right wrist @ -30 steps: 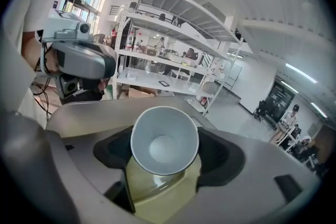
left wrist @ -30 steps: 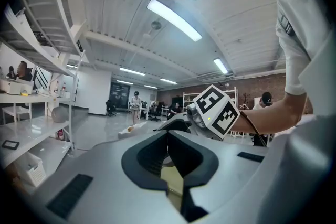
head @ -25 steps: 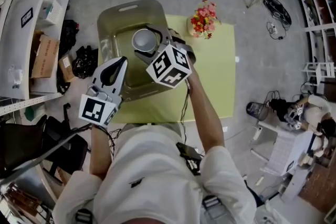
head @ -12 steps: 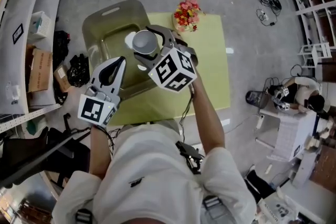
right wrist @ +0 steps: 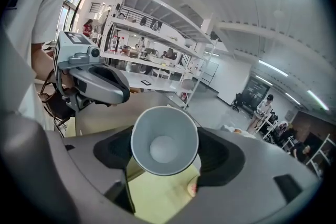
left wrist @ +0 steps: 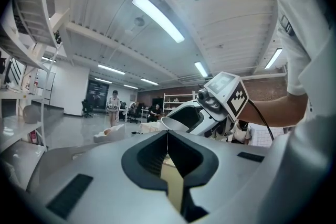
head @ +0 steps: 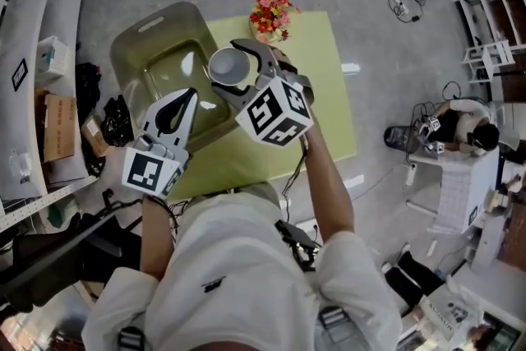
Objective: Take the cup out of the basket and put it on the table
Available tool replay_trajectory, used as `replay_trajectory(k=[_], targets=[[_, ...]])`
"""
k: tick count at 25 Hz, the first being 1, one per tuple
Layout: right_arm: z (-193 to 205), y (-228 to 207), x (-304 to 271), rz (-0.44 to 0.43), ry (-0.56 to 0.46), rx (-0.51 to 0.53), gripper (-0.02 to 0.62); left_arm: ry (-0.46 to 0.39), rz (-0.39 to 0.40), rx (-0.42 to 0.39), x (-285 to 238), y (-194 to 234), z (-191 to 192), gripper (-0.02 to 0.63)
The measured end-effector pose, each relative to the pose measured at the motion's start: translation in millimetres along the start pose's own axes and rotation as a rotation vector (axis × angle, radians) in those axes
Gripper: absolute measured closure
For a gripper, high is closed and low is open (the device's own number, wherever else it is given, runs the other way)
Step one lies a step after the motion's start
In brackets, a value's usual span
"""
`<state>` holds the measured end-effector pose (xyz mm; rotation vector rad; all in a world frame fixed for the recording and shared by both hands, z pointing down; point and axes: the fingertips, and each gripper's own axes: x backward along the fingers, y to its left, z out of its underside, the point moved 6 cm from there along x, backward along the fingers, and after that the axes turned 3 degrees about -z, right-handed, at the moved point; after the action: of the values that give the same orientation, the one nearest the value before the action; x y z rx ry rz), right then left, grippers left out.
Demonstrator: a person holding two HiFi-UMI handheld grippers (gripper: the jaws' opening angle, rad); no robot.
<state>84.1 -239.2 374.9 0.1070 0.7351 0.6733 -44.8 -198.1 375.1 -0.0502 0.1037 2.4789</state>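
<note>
A grey paper cup (head: 228, 66) (right wrist: 164, 140) is held in the air, mouth up, with my right gripper (head: 238, 70) (right wrist: 165, 157) shut on it. It hangs over the right rim of the olive-green basket (head: 156, 53), above the edge of the yellow-green table (head: 320, 103). My left gripper (head: 175, 113) (left wrist: 168, 162) is held up near the basket's front edge, shut, with nothing between its jaws. In the left gripper view the cup's rim (left wrist: 173, 124) and the right gripper show to the right.
A bunch of red and pink flowers (head: 269, 10) stands at the table's far edge. Shelves (head: 37, 53) with boxes line the left side. A white cart and a seated person (head: 468, 123) are off to the right.
My right gripper has carried the cup up and rightward, from inside the basket to over its right rim. The left gripper has stayed put. The head view has shifted.
</note>
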Motion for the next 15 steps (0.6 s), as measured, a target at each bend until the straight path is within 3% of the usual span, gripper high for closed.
replay_trajectory(k=[15], targets=[[63.7,-4.9,40.0,0.079,0.072,-0.099,0.233,0.015,0.129,0.004,-39.9,-40.4,4.0,0.595]])
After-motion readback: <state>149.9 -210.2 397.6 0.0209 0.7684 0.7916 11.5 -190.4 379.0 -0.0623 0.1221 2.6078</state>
